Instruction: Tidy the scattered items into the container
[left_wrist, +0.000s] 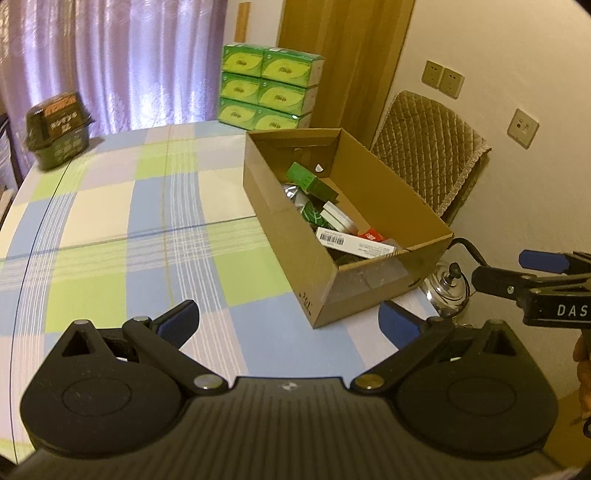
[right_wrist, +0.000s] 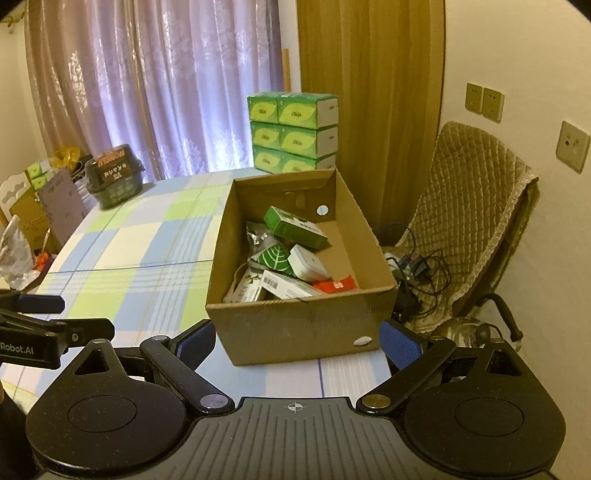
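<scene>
STEP: tidying judged finished or near | TONGS: left gripper (left_wrist: 288, 325) and right gripper (right_wrist: 297, 343) both spread apart, empty | ITEMS: small packets (right_wrist: 291, 254) inside cardboard box (right_wrist: 295, 325), ahead of both | NEXT: scan checked tablecloth (left_wrist: 129, 221) for strays.

One cardboard box (right_wrist: 303, 325), six green tissue packs (right_wrist: 293, 133), one dark basket (right_wrist: 114, 181), one chair (right_wrist: 476, 206).
</scene>
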